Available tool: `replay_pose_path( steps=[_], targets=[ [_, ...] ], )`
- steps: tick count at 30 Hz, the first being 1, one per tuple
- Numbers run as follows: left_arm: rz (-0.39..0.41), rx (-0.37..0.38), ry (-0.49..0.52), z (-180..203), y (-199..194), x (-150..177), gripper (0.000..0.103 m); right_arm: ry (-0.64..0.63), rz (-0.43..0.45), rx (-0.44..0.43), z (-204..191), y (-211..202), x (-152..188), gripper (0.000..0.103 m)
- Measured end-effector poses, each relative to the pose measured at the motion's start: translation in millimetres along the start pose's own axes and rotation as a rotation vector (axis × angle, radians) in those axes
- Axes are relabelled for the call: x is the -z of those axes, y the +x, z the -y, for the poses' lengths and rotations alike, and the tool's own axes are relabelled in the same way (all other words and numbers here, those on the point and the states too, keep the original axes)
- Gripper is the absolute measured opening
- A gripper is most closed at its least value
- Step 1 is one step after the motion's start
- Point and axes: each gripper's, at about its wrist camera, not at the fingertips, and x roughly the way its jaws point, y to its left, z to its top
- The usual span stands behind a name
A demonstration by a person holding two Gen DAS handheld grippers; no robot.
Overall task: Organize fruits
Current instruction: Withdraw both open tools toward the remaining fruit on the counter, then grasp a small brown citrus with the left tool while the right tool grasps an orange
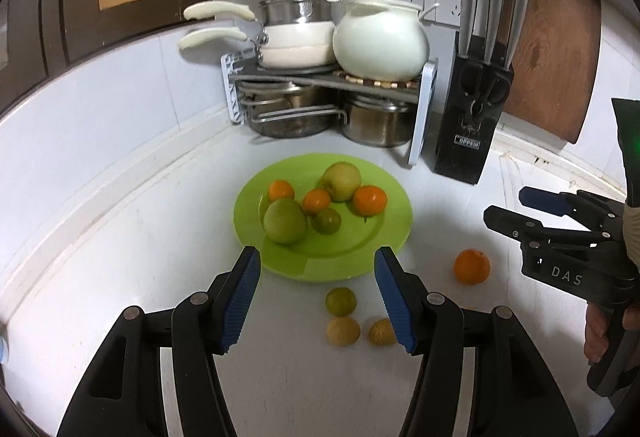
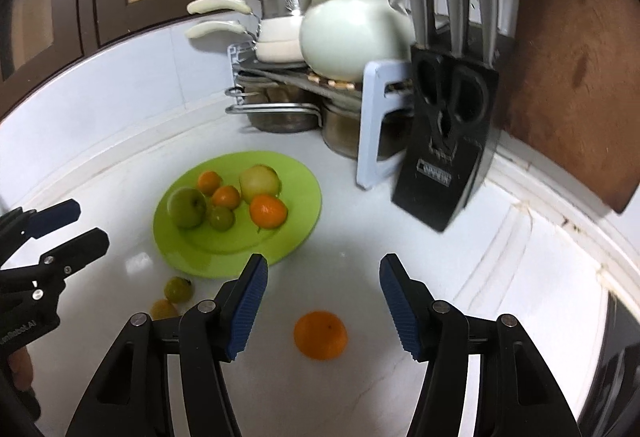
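I find six fruits on the green plate (image 1: 384, 237) at mid-frame, four loose below it, a small green fruit (image 1: 340, 301), two yellowish ones and an orange (image 2: 320, 335); left gripper (image 1: 316, 301) and right gripper (image 2: 322, 311) spread, empty.

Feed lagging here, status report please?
Left gripper open, empty. Right gripper open, empty. Six fruits on plate; orange still on counter. Nothing blocking.

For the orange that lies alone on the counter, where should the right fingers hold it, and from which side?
Grip the orange across its widest middle, coming down from above with the open right gripper. It is round and sits free on the counter, with nothing beside it, so both sides are clear for the fingers.
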Motion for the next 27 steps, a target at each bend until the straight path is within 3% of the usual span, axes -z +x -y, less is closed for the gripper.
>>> replay_pose_path(
  steps=[14, 27],
  targets=[
    [-0.144, 0.018, -0.015, -1.7, 31.8, 38.3, 0.058, 0.013, -0.111, 0.021, -1.6, 21.8, 30.4, 0.059],
    [-0.216, 0.077, -0.031, 0.1, 59.0, 50.9, 0.053, 0.023, -0.166, 0.013, -1.6, 39.4, 40.7, 0.059]
  ],
)
